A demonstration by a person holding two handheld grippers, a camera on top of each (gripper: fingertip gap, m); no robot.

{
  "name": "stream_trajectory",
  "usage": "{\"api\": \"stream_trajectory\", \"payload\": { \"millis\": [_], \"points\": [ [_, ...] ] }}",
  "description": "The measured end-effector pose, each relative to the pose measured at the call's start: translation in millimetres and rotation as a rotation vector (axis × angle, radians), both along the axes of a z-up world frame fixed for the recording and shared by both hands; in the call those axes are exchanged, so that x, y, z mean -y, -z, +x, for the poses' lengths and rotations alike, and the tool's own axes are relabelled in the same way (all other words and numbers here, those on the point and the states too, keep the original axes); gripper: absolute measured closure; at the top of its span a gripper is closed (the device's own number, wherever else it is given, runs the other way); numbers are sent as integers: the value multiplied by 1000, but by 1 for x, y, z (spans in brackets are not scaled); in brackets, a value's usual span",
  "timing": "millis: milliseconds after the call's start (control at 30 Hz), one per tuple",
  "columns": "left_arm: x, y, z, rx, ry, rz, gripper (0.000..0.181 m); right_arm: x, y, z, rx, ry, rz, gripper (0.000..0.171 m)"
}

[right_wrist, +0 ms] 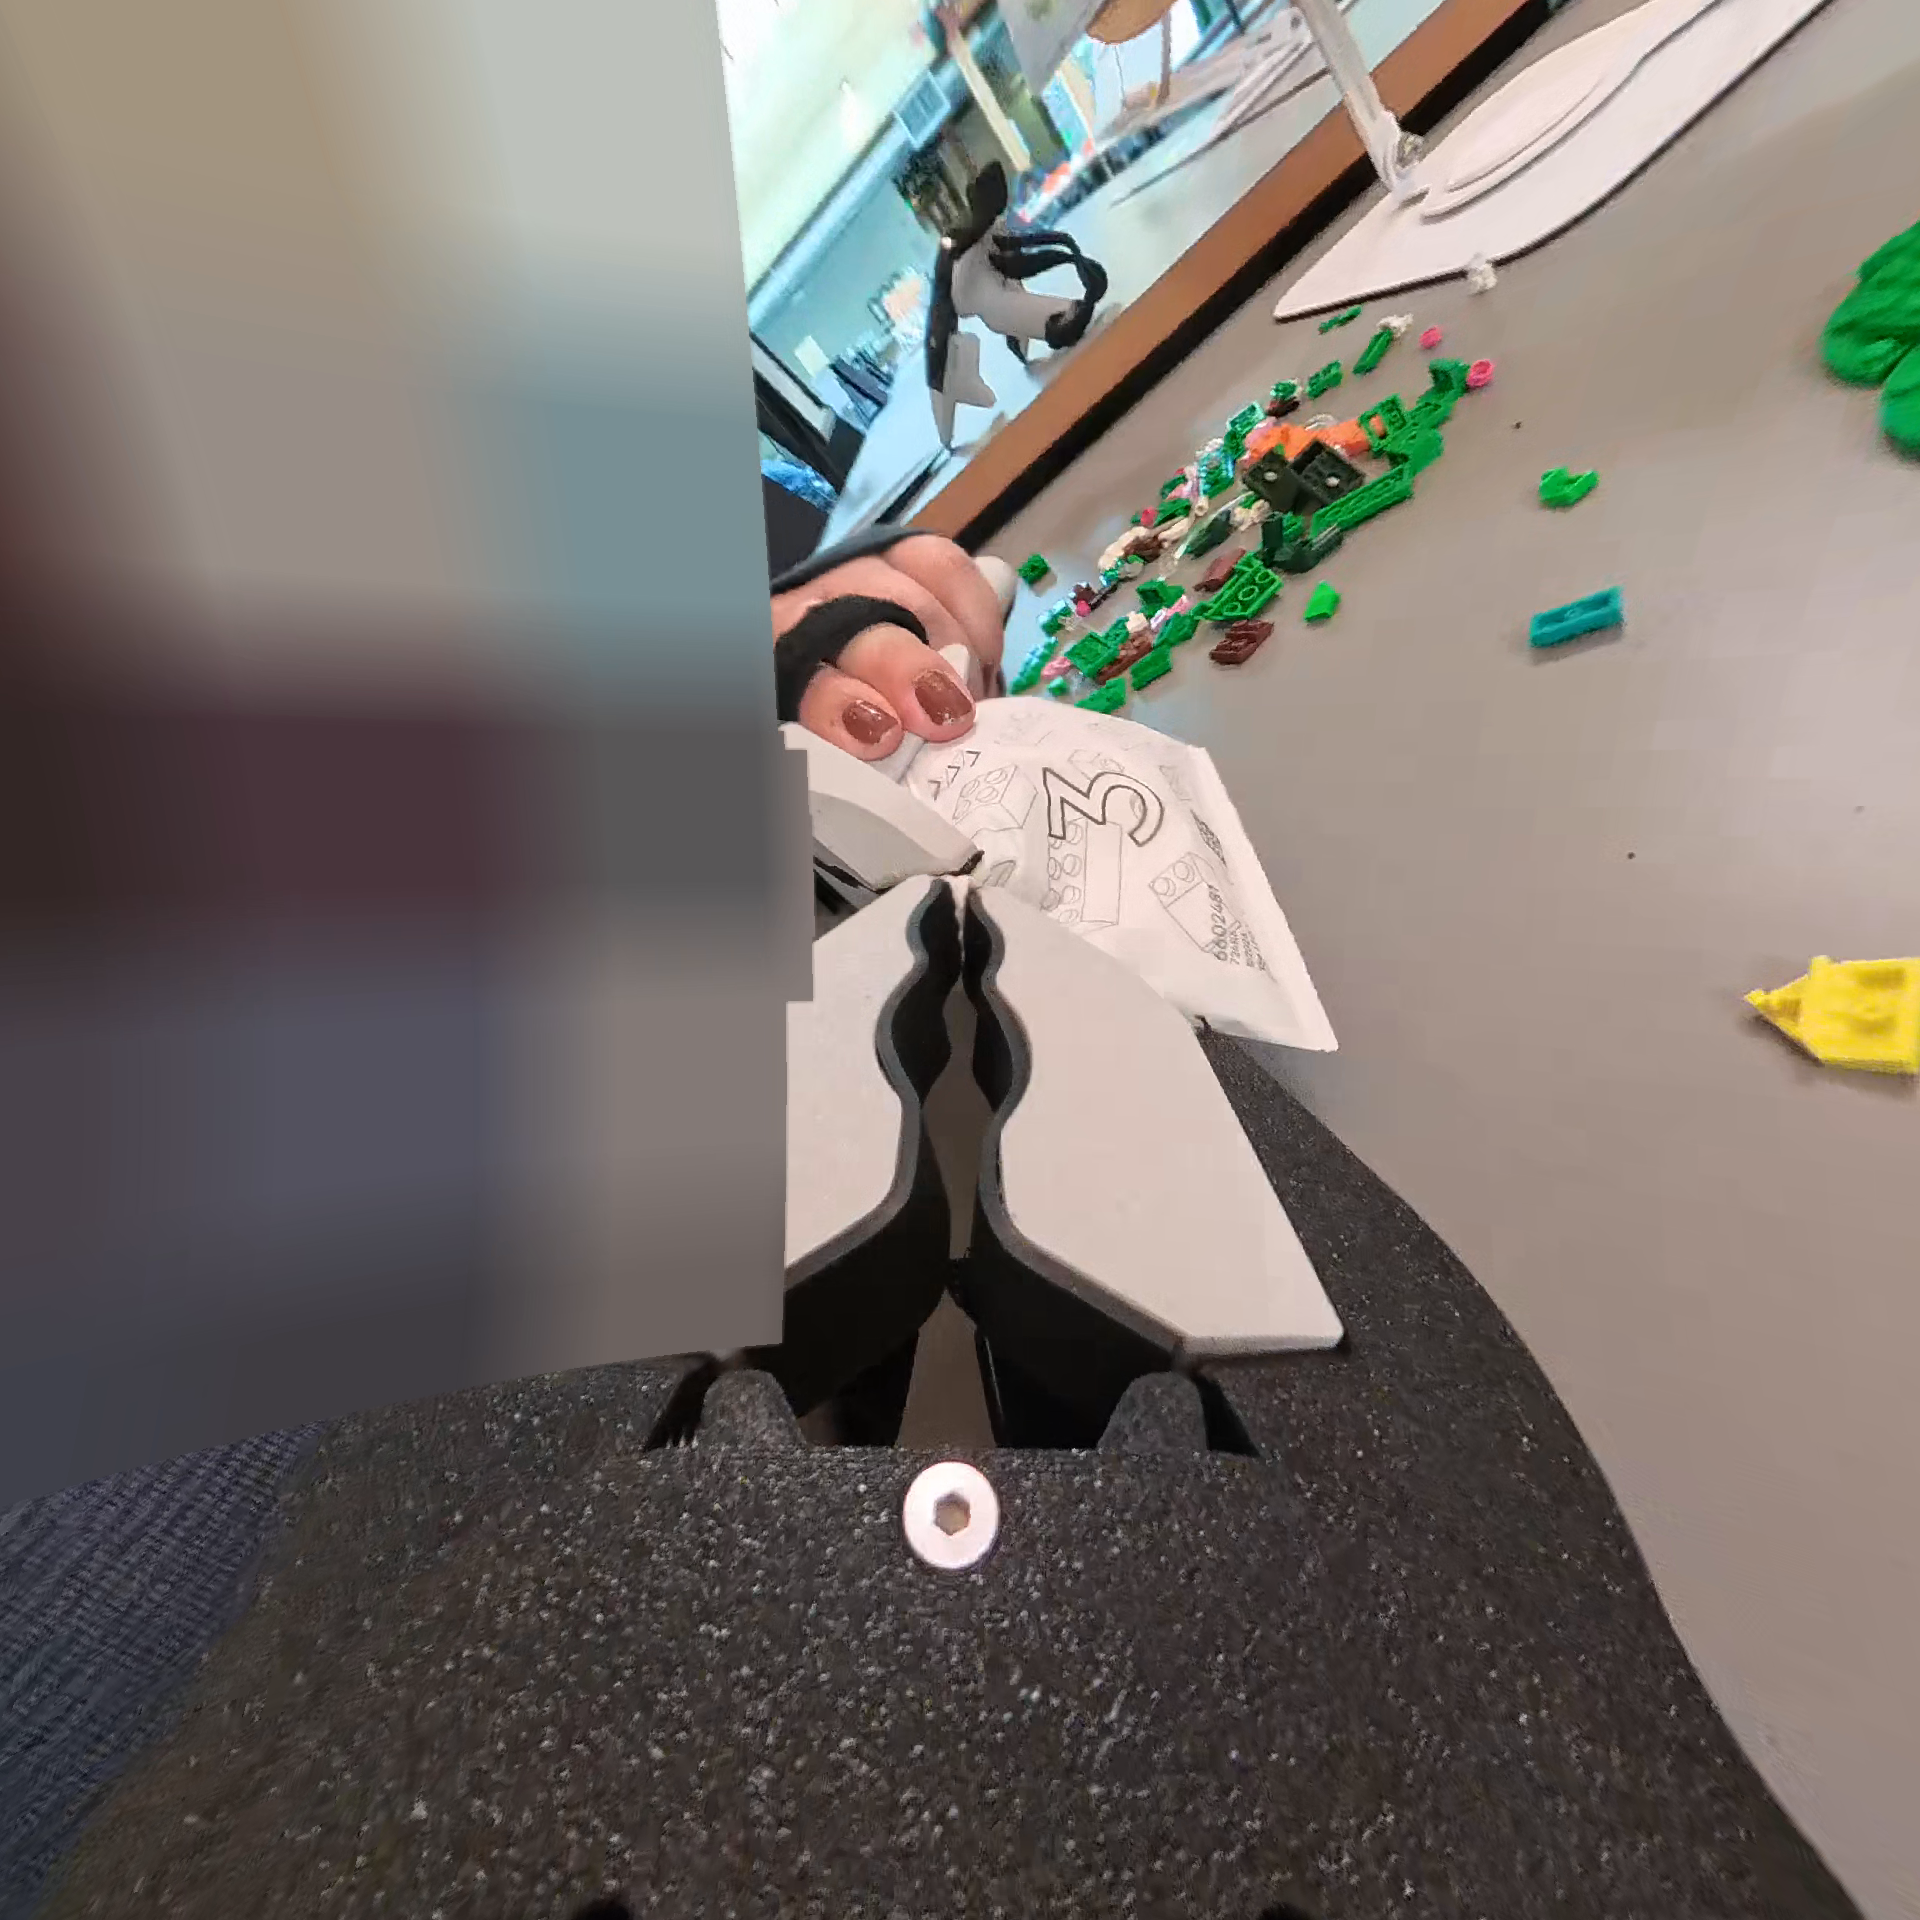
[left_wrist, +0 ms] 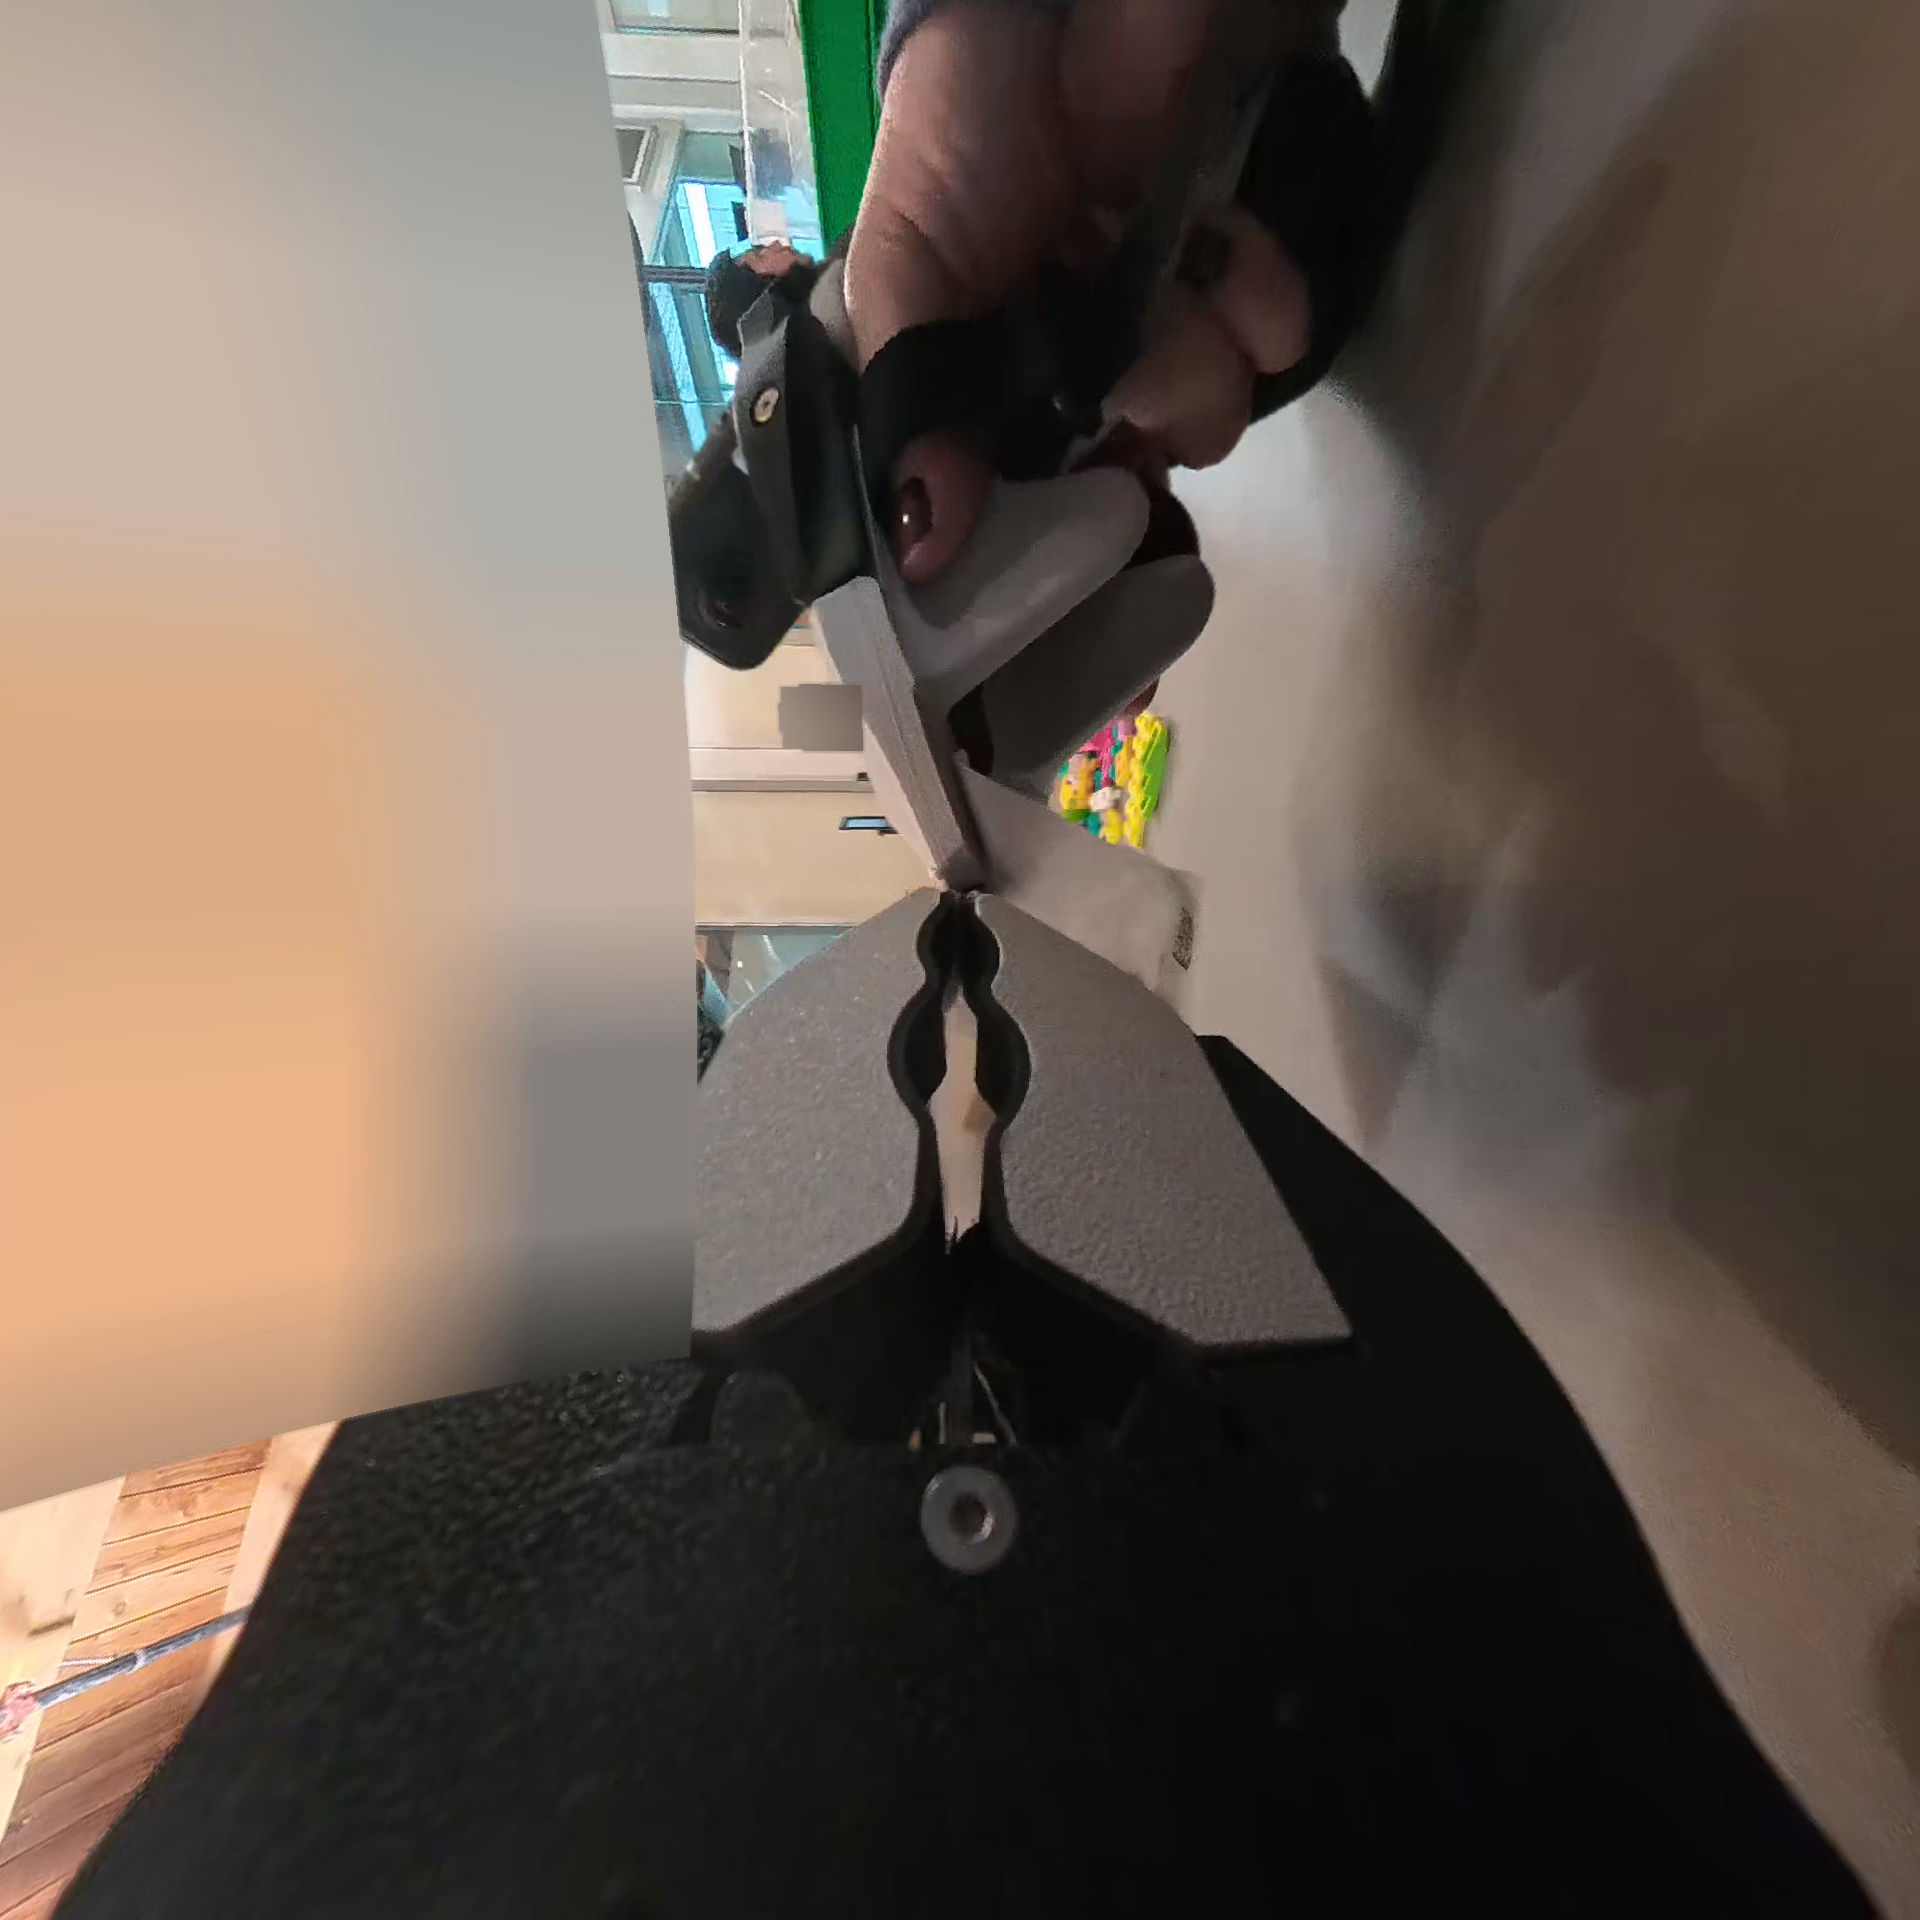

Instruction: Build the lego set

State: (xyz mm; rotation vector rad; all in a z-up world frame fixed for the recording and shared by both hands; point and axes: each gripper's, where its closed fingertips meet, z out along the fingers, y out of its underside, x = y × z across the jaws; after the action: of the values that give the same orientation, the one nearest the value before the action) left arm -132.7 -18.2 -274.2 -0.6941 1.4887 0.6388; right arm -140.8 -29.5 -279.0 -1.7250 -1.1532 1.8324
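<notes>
Both pairs of tongs meet tip to tip on one white paper parts bag printed with brick outlines (right_wrist: 1122,862), held up above the grey table (right_wrist: 1507,935). The right tongs (right_wrist: 958,885) are pressed together at their tips, pinching the bag's upper edge, and most of the bag hangs off to the far side of them, its lower corner reaching down toward the table. The left tongs (left_wrist: 961,902) are likewise clamped shut on the same bag: a strip of white paper shows in the wavy slot between their grey fingers (left_wrist: 810,1122). In the left wrist view the right tongs come in from above, gripped by a hand in a black fingerless glove (left_wrist: 1039,260), their narrow tip touching the left pair's tip right at the paper. In the right wrist view, the other gloved hand (right_wrist: 894,665) shows just behind the bag.

Farther along the table lies a loose scatter of small bricks, mostly green with some brown, orange, pink and white (right_wrist: 1247,520). A teal flat plate (right_wrist: 1574,615) lies apart from it, and a yellow wedge-shaped plate (right_wrist: 1844,1013) rests nearer, well off to the side. A white flat board (right_wrist: 1455,229) sits beyond the scatter. In the left wrist view a blurry clump of yellow, pink and green bricks (left_wrist: 1117,774) shows past the right tongs.
</notes>
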Motion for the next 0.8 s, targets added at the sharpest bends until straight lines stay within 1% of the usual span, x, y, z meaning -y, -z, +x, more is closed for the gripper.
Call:
{"api": "stream_trajectory", "payload": {
  "millis": [333, 500, 533, 567, 633, 667, 700, 800],
  "points": [
    [1, -6, -1, -6, -5, 55, 181, 0, -6, -1, -42, -34, -129, 171],
    [1, -7, -1, -3, -2, 50, 181, 1, -8, 0, -53, -28, -128, 171],
    [-1, -6, -1, 3, -3, 13, 181, 0, -7, 0, -47, -17, -113, 171],
    [-3, -2, -1, 41, -1, -93, 181, -3, -3, 0, -25, 1, -58, 171],
    [-7, -1, 0, 244, 3, -433, 181, -7, 2, 3, 56, 19, 128, 171],
    [-11, -10, -3, 348, 3, -541, 179, -10, -4, 3, 54, 44, 173, 171],
    [-18, -20, -10, 432, -16, -600, 170, -16, -12, 5, 35, 84, 188, 171],
    [-39, -36, -32, 635, -76, -822, 126, -33, -33, 17, -59, 148, 96, 171]
  ]
}}
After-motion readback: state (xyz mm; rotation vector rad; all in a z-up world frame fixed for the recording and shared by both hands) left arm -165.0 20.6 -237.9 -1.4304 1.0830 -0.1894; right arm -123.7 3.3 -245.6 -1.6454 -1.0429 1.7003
